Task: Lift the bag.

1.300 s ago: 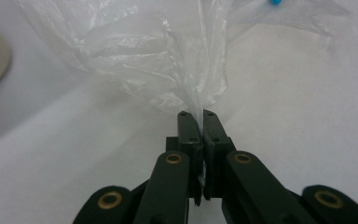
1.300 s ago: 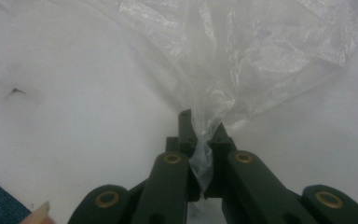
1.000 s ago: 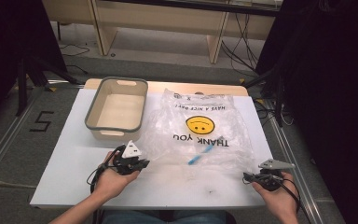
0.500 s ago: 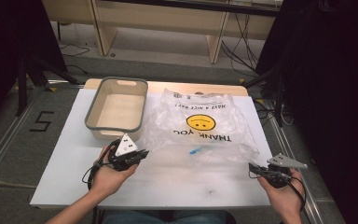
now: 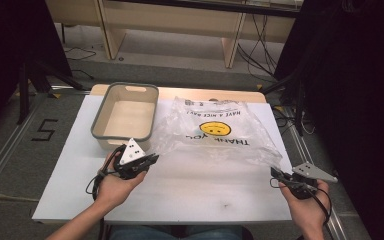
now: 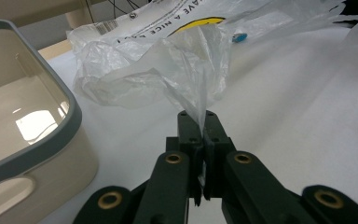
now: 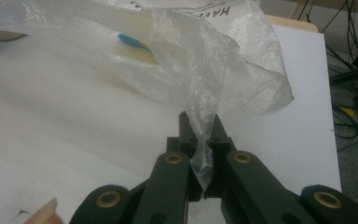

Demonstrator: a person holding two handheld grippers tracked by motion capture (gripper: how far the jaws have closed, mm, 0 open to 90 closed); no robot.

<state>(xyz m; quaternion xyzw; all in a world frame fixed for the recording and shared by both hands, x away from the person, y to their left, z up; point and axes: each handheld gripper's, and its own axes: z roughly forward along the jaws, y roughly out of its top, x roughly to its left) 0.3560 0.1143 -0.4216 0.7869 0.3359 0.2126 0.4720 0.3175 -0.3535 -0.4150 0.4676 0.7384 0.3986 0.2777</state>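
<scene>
High view has the clear plastic bag point(image 5: 220, 132) spread flat on the white bench point(image 5: 190, 195), right beside the empty grey-rimmed tub point(image 5: 125, 117). The left gripper point(image 5: 152, 159) and right gripper point(image 5: 275, 175) each have their jaws clamped on a near corner of it. Looks like they're pulling the corners apart to open the mouth, since there's a small blue thing point(image 7: 129, 40) inside.

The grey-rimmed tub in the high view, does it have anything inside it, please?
No, the tub shows only its bare pale floor, beside the plastic bag.

Left gripper point(image 5: 152, 159), right gripper point(image 5: 275, 175) — both clamped
</scene>
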